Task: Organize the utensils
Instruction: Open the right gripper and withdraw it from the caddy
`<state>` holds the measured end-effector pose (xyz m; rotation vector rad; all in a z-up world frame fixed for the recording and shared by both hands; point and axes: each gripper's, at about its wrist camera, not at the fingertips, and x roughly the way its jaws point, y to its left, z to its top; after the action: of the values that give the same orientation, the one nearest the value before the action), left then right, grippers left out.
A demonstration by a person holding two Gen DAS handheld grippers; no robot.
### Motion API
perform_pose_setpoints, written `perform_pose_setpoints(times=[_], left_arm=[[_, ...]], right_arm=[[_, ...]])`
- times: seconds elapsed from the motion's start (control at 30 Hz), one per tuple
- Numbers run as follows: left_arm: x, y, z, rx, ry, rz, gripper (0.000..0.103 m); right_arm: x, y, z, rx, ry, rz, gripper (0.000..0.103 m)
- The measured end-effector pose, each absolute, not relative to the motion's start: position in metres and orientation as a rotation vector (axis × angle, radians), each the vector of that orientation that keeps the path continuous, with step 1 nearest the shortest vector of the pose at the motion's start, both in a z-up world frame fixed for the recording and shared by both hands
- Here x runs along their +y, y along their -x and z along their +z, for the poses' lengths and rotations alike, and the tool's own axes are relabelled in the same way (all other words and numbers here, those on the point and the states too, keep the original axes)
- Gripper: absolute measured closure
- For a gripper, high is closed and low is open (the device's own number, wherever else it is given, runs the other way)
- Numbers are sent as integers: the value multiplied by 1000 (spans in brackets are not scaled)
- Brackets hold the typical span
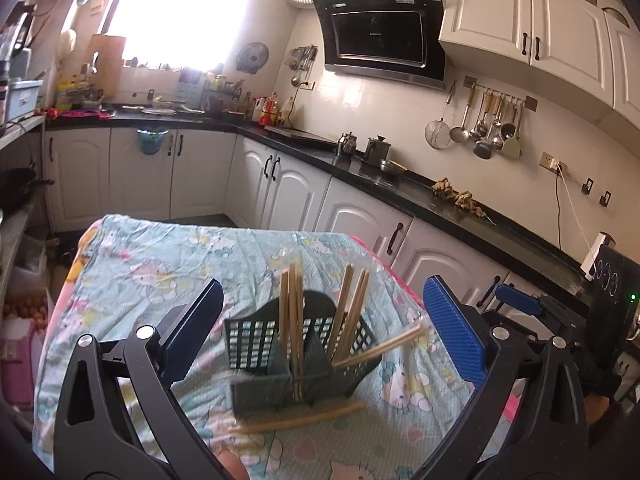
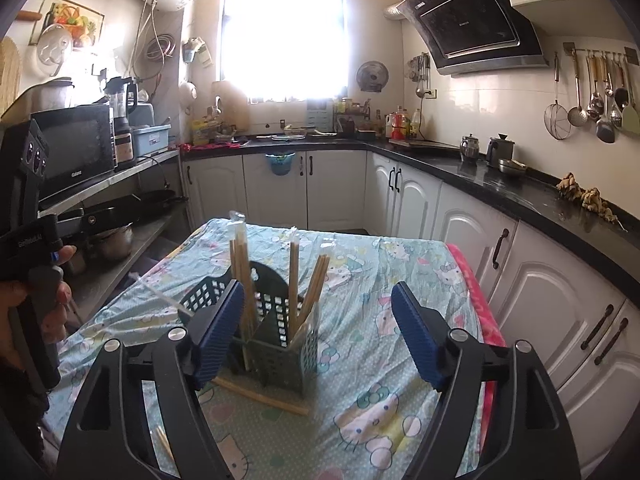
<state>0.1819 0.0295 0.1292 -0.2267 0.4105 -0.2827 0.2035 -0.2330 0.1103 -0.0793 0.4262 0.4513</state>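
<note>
A dark green slotted utensil basket (image 1: 272, 364) stands on the cloth-covered table, also in the right wrist view (image 2: 276, 336). Several pairs of wrapped wooden chopsticks (image 1: 290, 312) stand upright in it (image 2: 240, 264). One pair (image 1: 380, 347) leans out over the basket's right rim. Another pair (image 1: 300, 420) lies flat on the cloth in front of the basket (image 2: 260, 394). My left gripper (image 1: 326, 336) is open and empty, its fingers either side of the basket. My right gripper (image 2: 318, 332) is open and empty, just in front of the basket.
The table carries a light blue cartoon-print cloth (image 2: 380, 400) with a pink edge at the right. White cabinets and a black counter (image 1: 400, 192) run along the right and back. A shelf with pans and a microwave (image 2: 76, 148) stands at the left.
</note>
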Motion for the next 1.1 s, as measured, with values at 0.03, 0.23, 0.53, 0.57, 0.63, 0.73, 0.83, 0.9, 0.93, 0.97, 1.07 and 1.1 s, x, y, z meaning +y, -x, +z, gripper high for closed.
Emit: perform_pose_setpoints(times=[0.03,0.23,0.53,0.57,0.63,0.73,0.83,0.9,0.93,0.97,1.07,1.1], left_arm=[[31,-180,128,416,229,-283,11],[36,-164,112,451,229,-270,11],[34,-150,87,512,213,-259,11],[34,-149,83,521,212,-256,11],[33,-145,75,542,205,-253,11],[32,-143,66,568,200,-252,11],[32,-141,56,596,189,-245,11],[32,-140,52,609,185,-240,11],[33,-140,49,613,184,-238,11],[33,-140,46,624,180,-234,11],[35,-141,37,647,178,-228,11],[35,-141,34,655,177,-225,11]], right_arm=[[-234,-200,109,429,82,455,28],[-230,-184,103,438,102,480,28],[-219,-163,85,479,136,528,27],[-217,-160,81,489,140,535,26],[-213,-155,75,506,148,549,26],[-208,-151,66,532,154,573,26],[-201,-146,59,555,163,591,26],[-197,-143,54,569,170,601,26],[-195,-141,52,574,172,603,26],[-193,-140,49,582,176,608,26],[-189,-137,42,599,188,620,26],[-187,-136,39,605,191,624,26]])
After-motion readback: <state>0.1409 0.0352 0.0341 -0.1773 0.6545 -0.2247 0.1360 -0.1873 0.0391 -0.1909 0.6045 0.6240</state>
